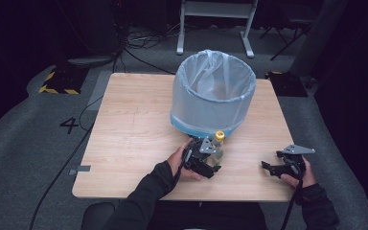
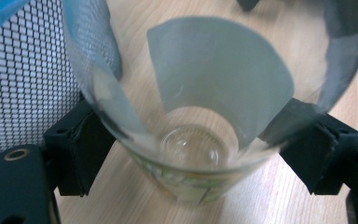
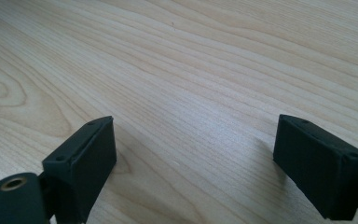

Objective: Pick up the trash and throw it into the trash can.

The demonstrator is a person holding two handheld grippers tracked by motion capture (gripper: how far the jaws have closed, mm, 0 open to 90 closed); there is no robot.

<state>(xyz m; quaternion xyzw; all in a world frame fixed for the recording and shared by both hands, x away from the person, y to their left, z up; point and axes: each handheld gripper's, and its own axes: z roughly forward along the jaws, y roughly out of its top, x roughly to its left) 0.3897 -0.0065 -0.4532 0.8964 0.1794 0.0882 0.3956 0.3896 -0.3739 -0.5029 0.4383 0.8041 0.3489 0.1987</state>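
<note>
From above, the left claw (image 1: 210, 163) is clamped round a clear plastic bottle (image 1: 217, 146) with a yellow cap, just in front of the mesh bin (image 1: 213, 93) with its thin blue liner on the pale wood counter (image 1: 129, 139). The left gripper view has the bottle (image 2: 200, 140) see-through and round, pads (image 2: 81, 149) pressing both sides, its top cut off, label probably green but blurry. The right gripper view has the right claw (image 3: 193, 158) wide open with nothing in it, over bare woodgrain.

The left gripper (image 1: 210, 163) sits near the middle of the table's near edge, at about 6 o'clock. The left hand (image 1: 182, 160) holds it from behind, and the dark sleeve reaches in from the bottom. Its two black pads (image 2: 86, 149) press on something see-through. The right gripper (image 1: 273, 167) waits at about 4 o'clock. Its jaws stand wide apart with nothing between them. The right hand (image 1: 304, 175) holds it low.
</note>
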